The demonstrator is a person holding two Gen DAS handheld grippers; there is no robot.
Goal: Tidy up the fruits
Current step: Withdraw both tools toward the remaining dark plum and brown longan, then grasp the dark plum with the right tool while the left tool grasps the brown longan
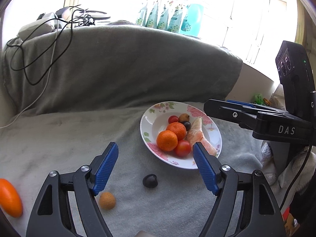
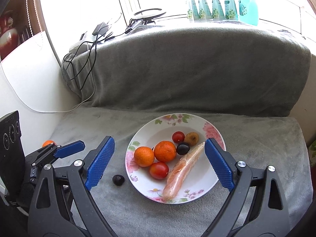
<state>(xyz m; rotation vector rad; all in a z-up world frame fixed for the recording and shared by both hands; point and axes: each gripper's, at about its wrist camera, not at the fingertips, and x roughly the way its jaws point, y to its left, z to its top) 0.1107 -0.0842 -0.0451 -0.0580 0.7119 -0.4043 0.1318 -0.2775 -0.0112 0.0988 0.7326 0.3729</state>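
- Both grippers stood wide and empty: left gripper (image 1: 156, 154), right gripper (image 2: 160, 152)
- Floral plate (image 2: 138, 138) held most fruit; dark plum (image 1: 150, 180) lay on the grey blanket (image 1: 59, 148)
- Gathering strays seemed underway; next, the left should straddle that plum

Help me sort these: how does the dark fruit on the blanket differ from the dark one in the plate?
The dark fruit on the blanket lies alone on grey cloth, outside the plate; the dark fruit in the plate sits among others, touching a tangerine. The blanket one shows a dent on top; the plate one looks smooth and glossy. Both are small, round and near black.
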